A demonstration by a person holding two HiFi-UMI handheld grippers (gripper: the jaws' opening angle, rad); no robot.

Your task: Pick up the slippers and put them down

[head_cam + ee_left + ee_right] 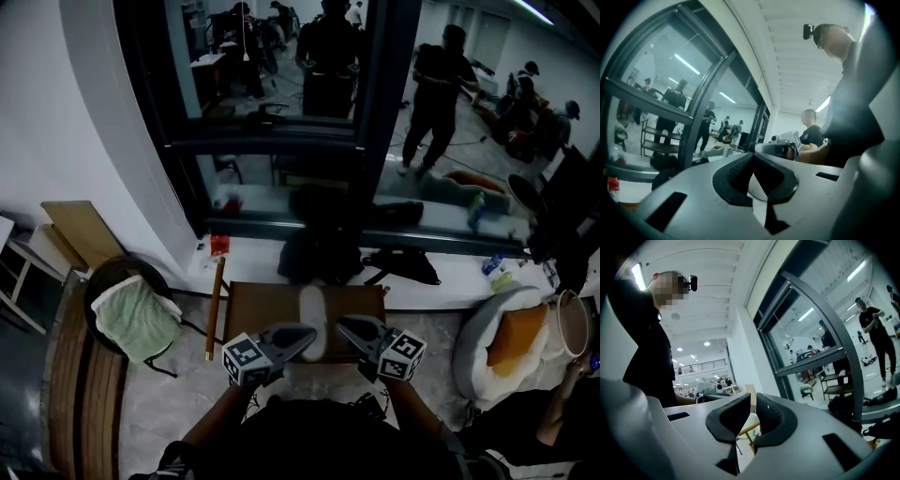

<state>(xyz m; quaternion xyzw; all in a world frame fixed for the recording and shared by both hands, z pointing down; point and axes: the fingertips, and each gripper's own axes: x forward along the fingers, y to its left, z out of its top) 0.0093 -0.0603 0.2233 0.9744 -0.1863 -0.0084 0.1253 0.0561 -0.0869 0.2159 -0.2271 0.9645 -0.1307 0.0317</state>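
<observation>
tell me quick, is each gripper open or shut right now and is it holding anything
Left gripper: closed, nothing between its jaws.
Right gripper: closed, nothing between its jaws.

A brown table (251, 309) is seen at the middle, with a white slipper (312, 323) laid lengthwise on it. Over the table's near edge the left gripper (307, 336) and the right gripper (343, 325) are held, jaws drawn together, one at either side of the slipper. Left of the table a wooden stick (217, 309) is laid, and further left a pale green cloth (136, 319) is draped over a chair (112, 272). Beyond the table black bags (319, 248) are piled.
</observation>
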